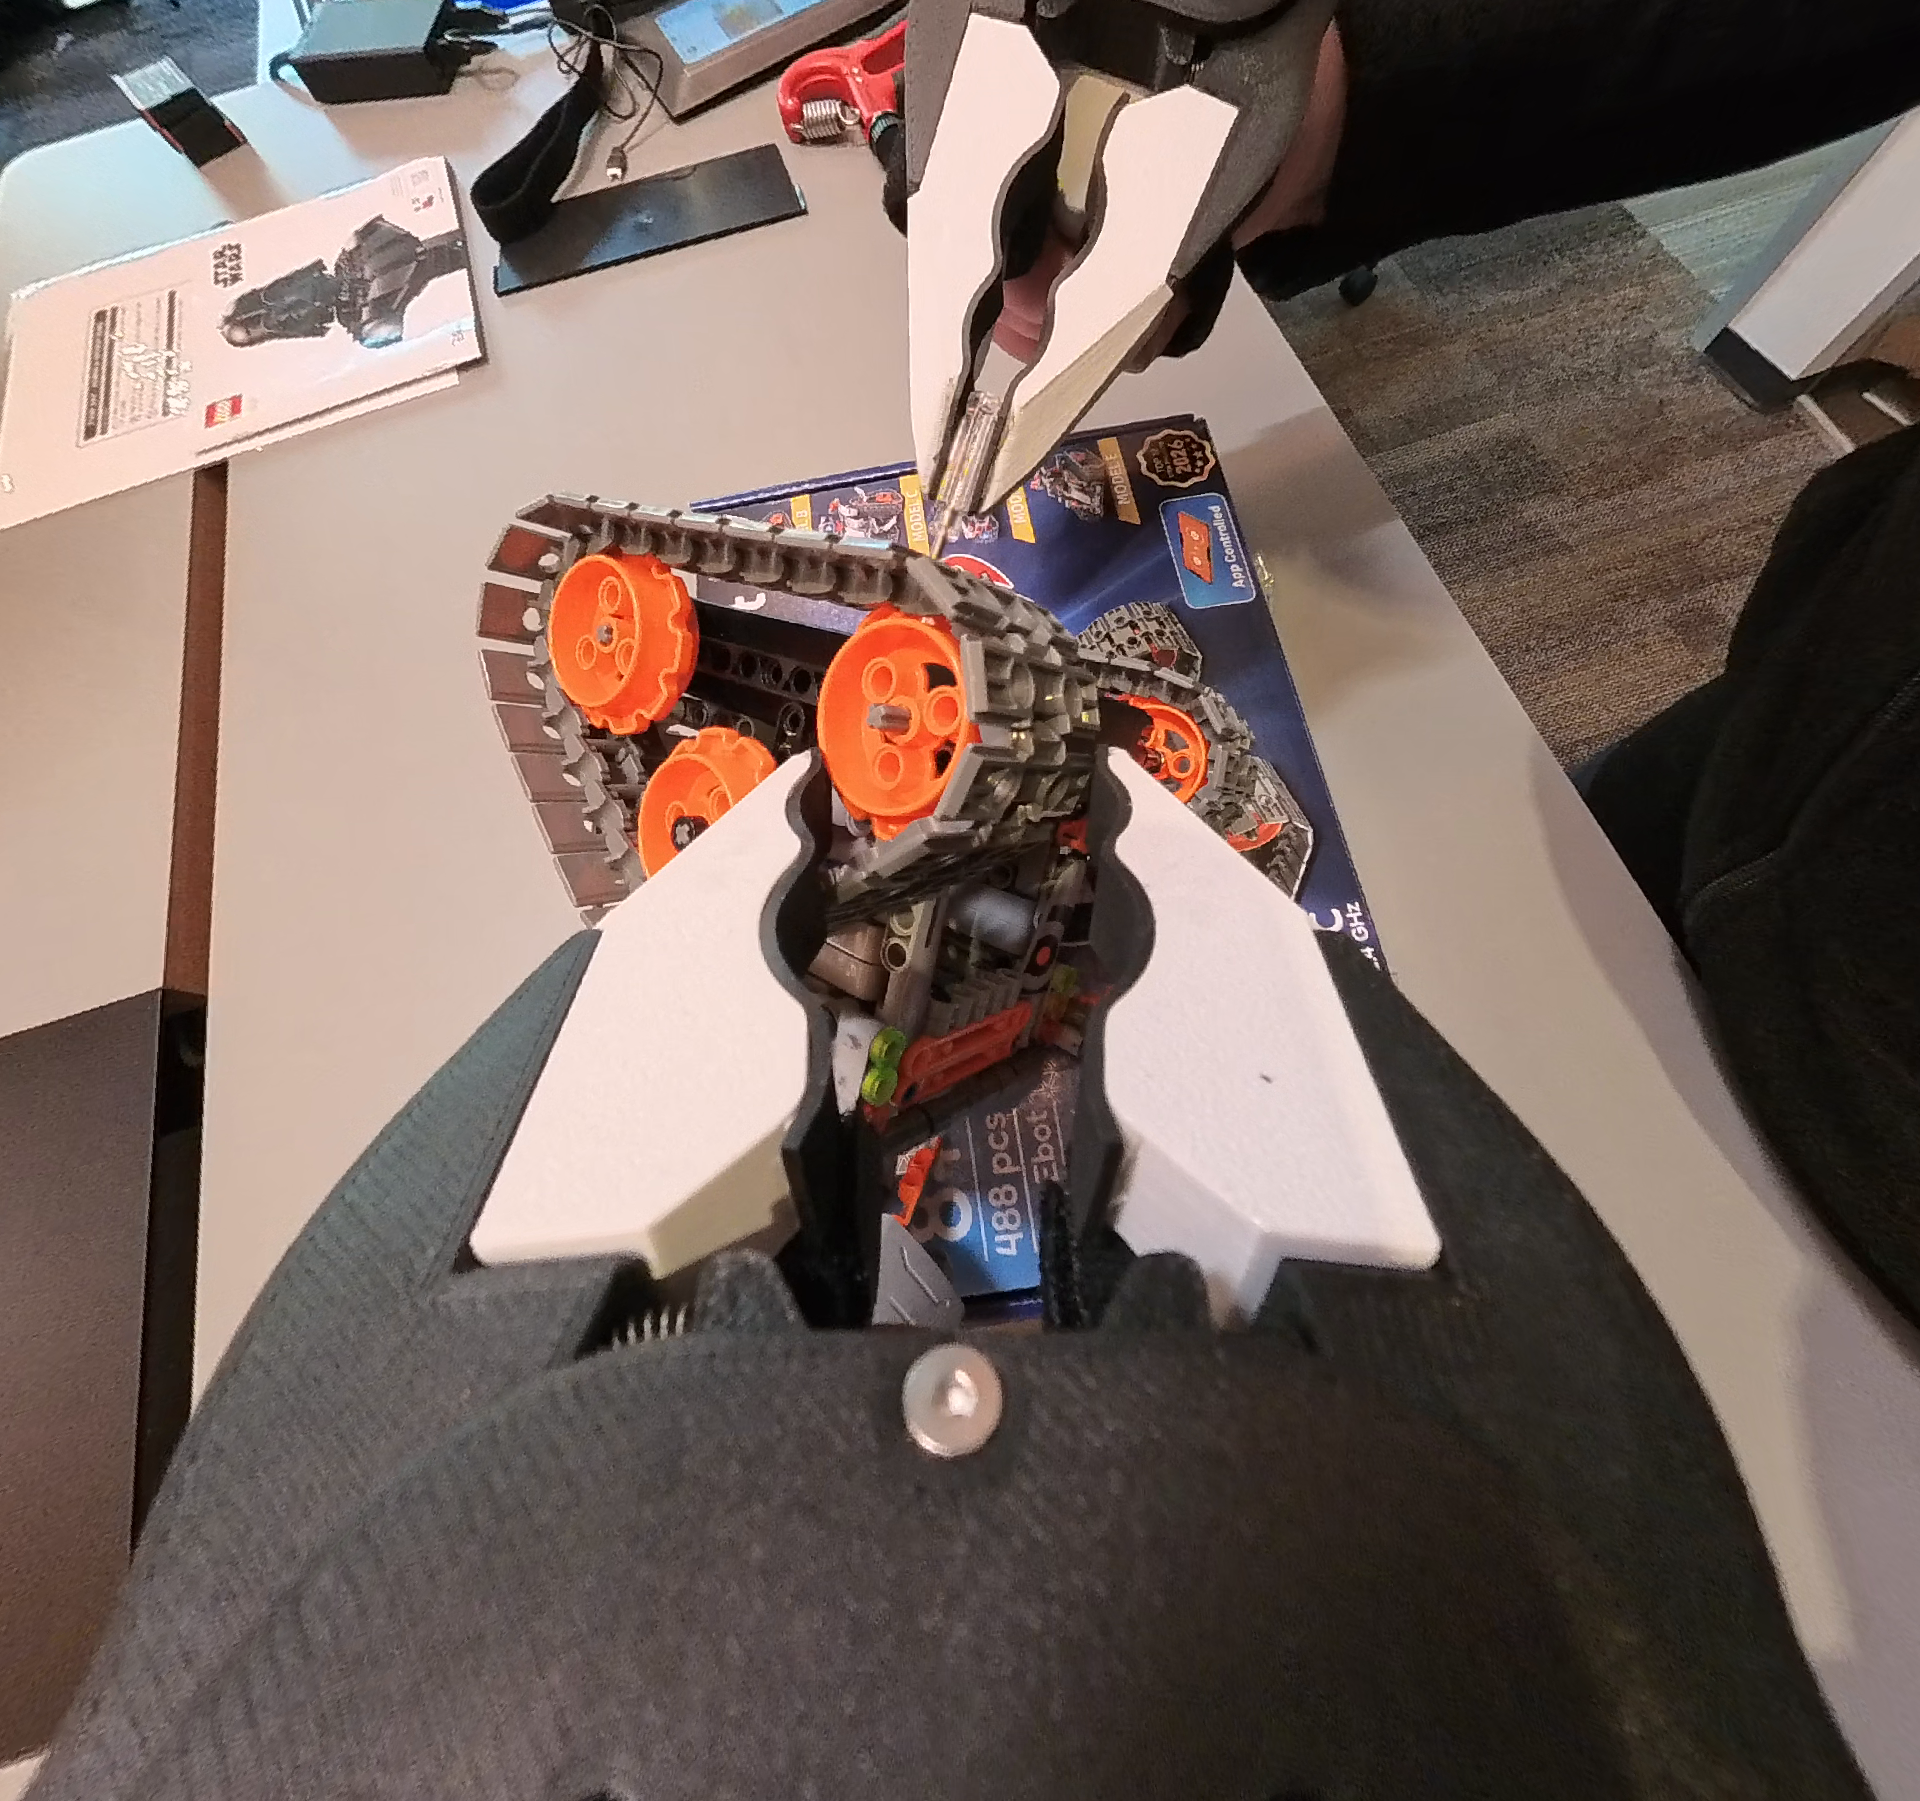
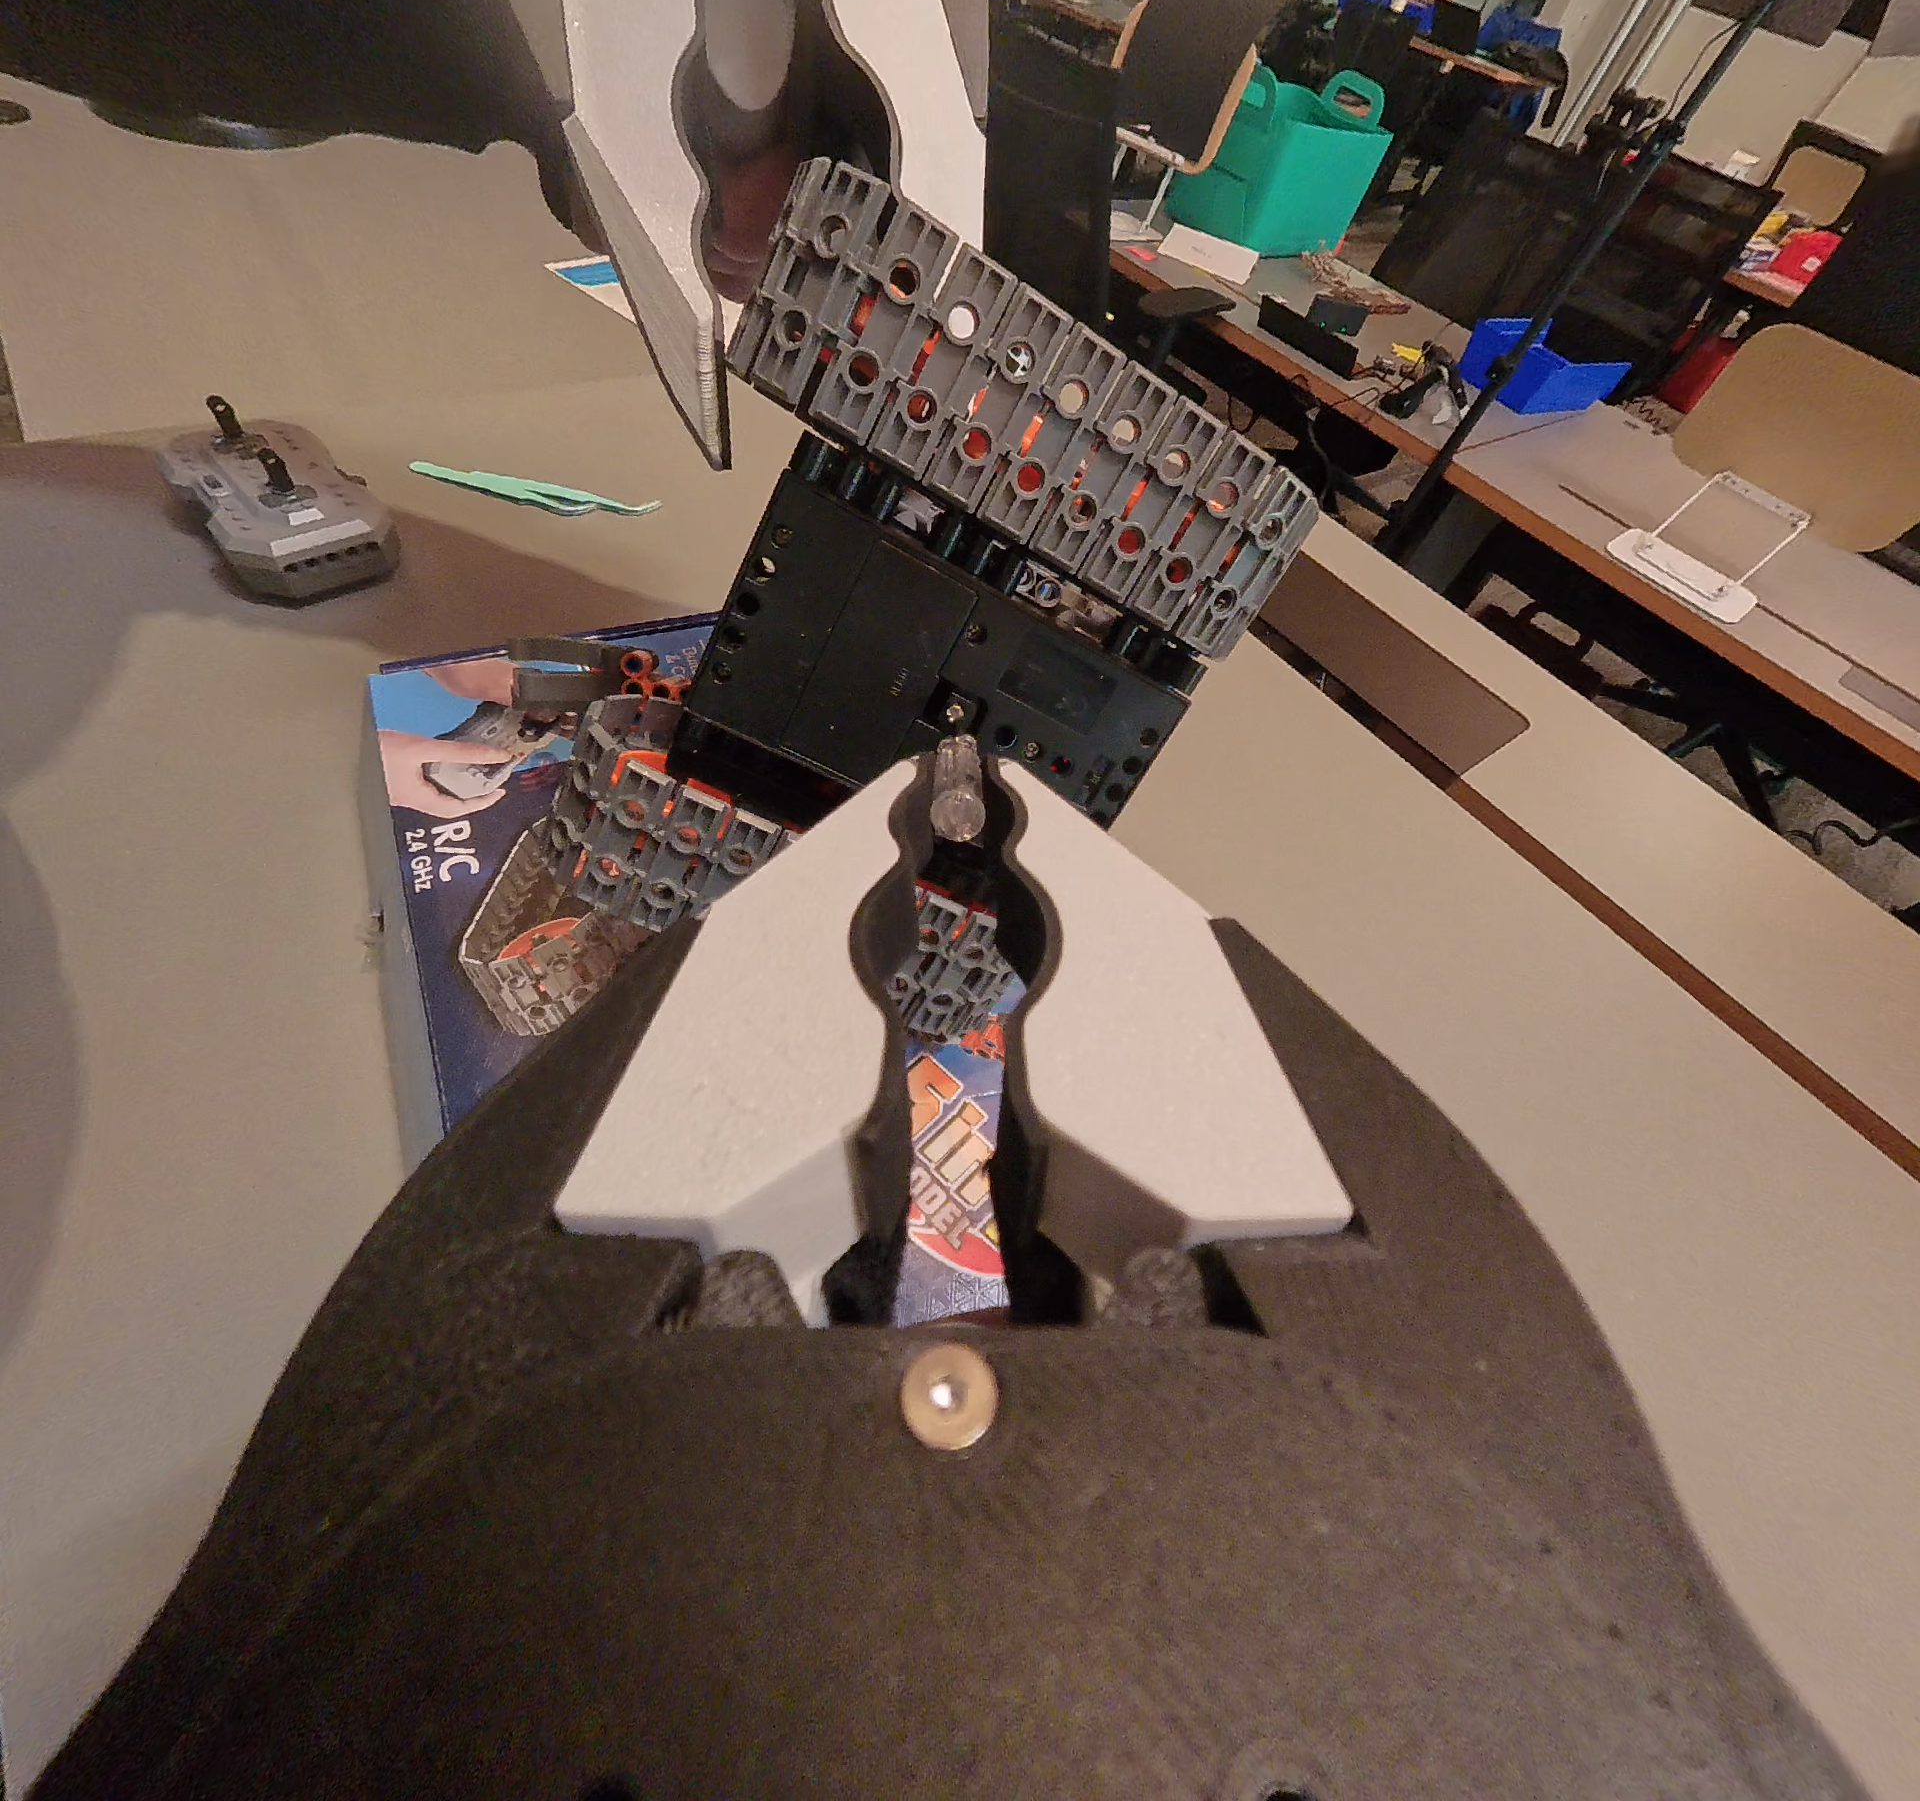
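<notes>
A brick-built tracked vehicle [image 1: 831, 702] with orange wheels and grey tracks is held tilted above a blue box [image 1: 1195, 546]. My left gripper [image 1: 961, 795] is shut on its body, just below the front wheel. In the right wrist view the vehicle's black underside block [image 2: 914, 671] and a grey track [image 2: 1039, 411] face the camera, with the left gripper's fingers [image 2: 655, 276] on its far end. My right gripper [image 2: 956, 764] is shut on a small clear-handled screwdriver [image 2: 956, 790], whose tip is at a screw on the black block. The right gripper [image 1: 971, 494] also shows in the left wrist view, coming from above.
The blue box [image 2: 436, 816] lies on a grey table [image 1: 675, 401]. A grey remote [image 2: 281, 515] and teal tweezers [image 2: 530, 494] lie beyond it. A booklet [image 1: 239, 338], a black plate [image 1: 644, 224], a red clamp [image 1: 842, 89] and a power adapter [image 1: 374, 47] lie at the back. The table's edge [image 1: 1507, 712] runs along the right. My right fingertips sit around 8 cm from my left ones. Measured from the fingertips, the grey remote [image 2: 281, 515] is 30 cm or so from the left gripper and 35 cm from the right.
</notes>
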Demonstrator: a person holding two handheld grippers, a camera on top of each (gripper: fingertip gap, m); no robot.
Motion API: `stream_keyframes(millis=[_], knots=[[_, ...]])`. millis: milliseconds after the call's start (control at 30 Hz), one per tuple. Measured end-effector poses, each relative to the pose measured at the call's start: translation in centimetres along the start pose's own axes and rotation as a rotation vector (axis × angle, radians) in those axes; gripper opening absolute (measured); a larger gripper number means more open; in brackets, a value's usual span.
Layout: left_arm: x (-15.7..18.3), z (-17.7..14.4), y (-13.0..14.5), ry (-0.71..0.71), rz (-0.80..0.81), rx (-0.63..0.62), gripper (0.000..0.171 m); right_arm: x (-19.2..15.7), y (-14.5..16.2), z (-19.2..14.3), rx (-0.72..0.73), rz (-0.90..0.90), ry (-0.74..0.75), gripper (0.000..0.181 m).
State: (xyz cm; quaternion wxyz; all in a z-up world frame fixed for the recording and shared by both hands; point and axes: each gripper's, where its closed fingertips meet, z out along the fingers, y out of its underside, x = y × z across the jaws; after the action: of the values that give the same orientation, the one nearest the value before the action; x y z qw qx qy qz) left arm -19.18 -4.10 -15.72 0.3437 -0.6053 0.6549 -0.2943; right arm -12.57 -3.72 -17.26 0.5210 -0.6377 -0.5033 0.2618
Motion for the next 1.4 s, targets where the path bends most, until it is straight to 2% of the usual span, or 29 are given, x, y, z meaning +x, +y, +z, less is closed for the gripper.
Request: stream_keyframes(millis=[433,500,667,867,1033,1100,1200,1267,1333,1400], knots=[[0.1,-0.1,0.0,0.006,-0.002,0.005,0.047,0.0,-0.2,0.2,-0.04,-0.127,-0.042,0.005],[0.1,-0.1,0.0,0.008,-0.004,0.006,0.047,0.1,-0.2,0.2,-0.05,-0.093,-0.052,0.005],[0.1,-0.1,0.1,0.007,-0.002,0.01,0.047,0.2,-0.3,0.3,-0.078,0.135,-0.055,0.005],[0.2,-0.1,0.0,0.009,0.009,0.009,0.047,0.3,-0.3,0.4,-0.099,0.434,0.011,0.005],[0.2,-0.1,0.1,0.002,0.028,-0.001,0.05,0.4,0.3,0.7,0.049,0.989,0.041,0.005],[0.1,-0.1,0.0,-0.001,0.03,0.0,0.049,0.5,0.3,0.8,0.096,1.113,0.053,0.005],[0.0,-0.2,0.1,0.0,0.032,-0.001,0.049,0.6,0.3,0.8,0.141,1.205,0.039,0.005],[0.1,-0.1,0.1,-0.004,0.035,-0.001,0.049,0.6,0.5,0.4,0.145,1.189,0.038,0.005],[0.1,-0.1,0.1,-0.006,0.031,0.001,0.049,0.4,0.3,-0.1,0.128,1.088,0.049,0.005],[0.1,-0.2,0.1,-0.013,0.031,0.004,0.049,0.5,-0.6,-0.5,0.126,0.879,0.069,0.005]])
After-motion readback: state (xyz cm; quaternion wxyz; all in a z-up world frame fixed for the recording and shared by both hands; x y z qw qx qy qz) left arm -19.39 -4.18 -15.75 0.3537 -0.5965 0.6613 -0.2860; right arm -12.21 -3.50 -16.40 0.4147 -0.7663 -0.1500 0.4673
